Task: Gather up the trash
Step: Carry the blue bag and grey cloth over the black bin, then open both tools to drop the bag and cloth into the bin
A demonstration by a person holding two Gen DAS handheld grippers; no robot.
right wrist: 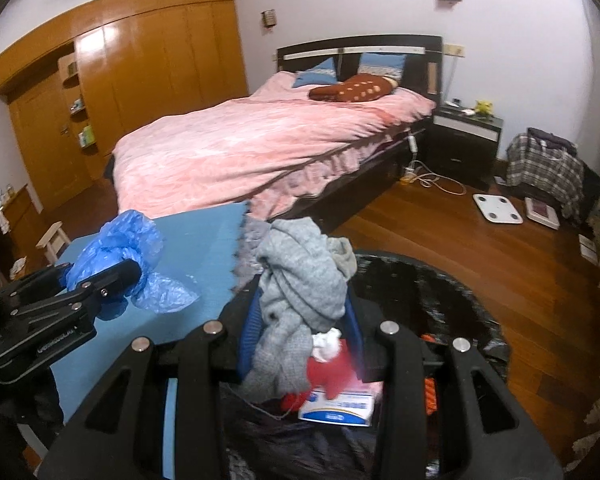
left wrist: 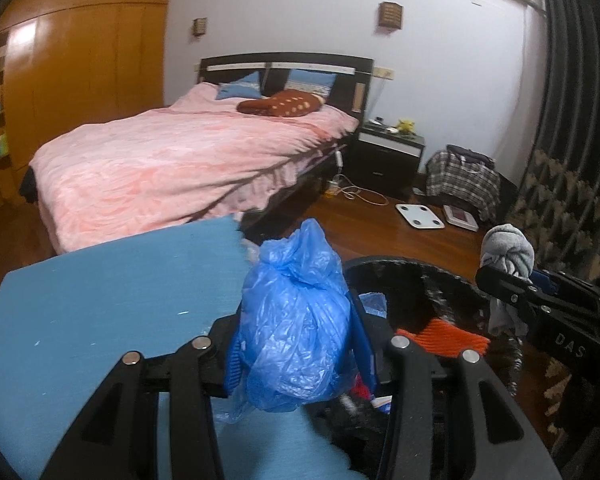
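We grip a blue bag (left wrist: 296, 320) in the left gripper (left wrist: 296, 344) jaws and a grey rag (right wrist: 300, 300) in the right gripper (right wrist: 300, 336) jaws; the black-lined bin (left wrist: 452, 284), at 3 o'clock of the blue worktop (left wrist: 100, 304), already holds litter; both remain undropped.

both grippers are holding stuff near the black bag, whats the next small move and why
Probably open the right gripper: its grey cloth hangs over the black trash bag, with a box and red scraps already inside. The left gripper holds its blue plastic bag by the rim.
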